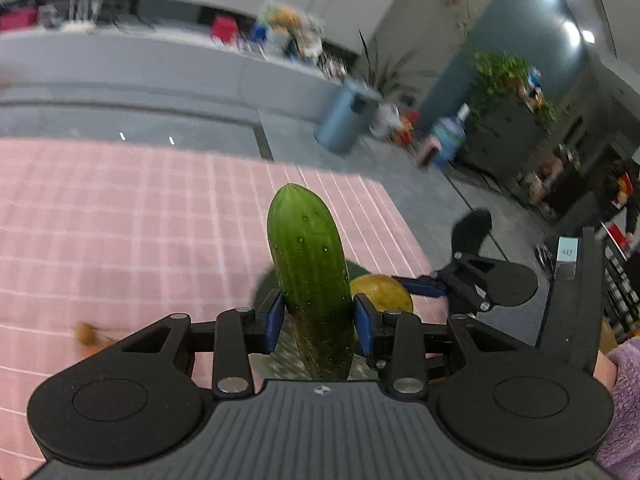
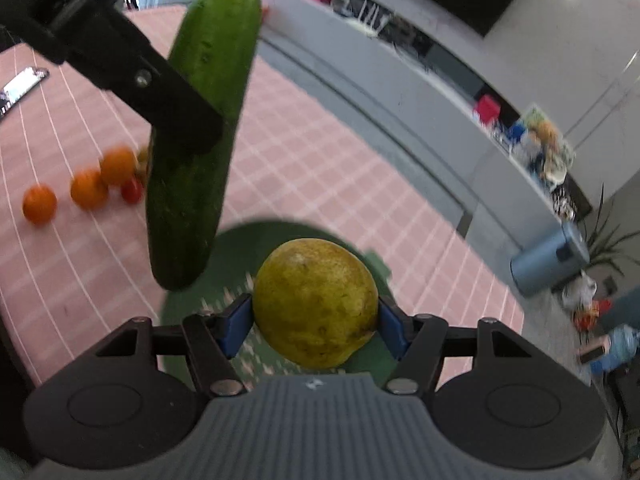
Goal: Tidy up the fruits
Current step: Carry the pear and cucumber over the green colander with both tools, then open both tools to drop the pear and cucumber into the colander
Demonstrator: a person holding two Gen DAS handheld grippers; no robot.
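Observation:
My left gripper [image 1: 318, 320] is shut on a green cucumber [image 1: 308, 272] and holds it upright above the pink checked tablecloth [image 1: 120, 220]. My right gripper [image 2: 316, 320] is shut on a yellow-green pear [image 2: 316, 300], held over a dark green mat [image 2: 248, 248]. In the right wrist view the cucumber [image 2: 200, 128] hangs to the left of the pear, gripped by the left gripper's black finger [image 2: 180, 116]. In the left wrist view the pear [image 1: 382, 292] and the right gripper's blue pads [image 1: 420, 285] sit just right of the cucumber.
Three small orange fruits [image 2: 86, 188] and a red cherry tomato [image 2: 132, 191] lie on the cloth at the left. A phone [image 2: 22, 86] lies at the far left. A grey counter [image 2: 400, 80] runs behind the table. A blue bin [image 2: 550, 258] stands on the floor.

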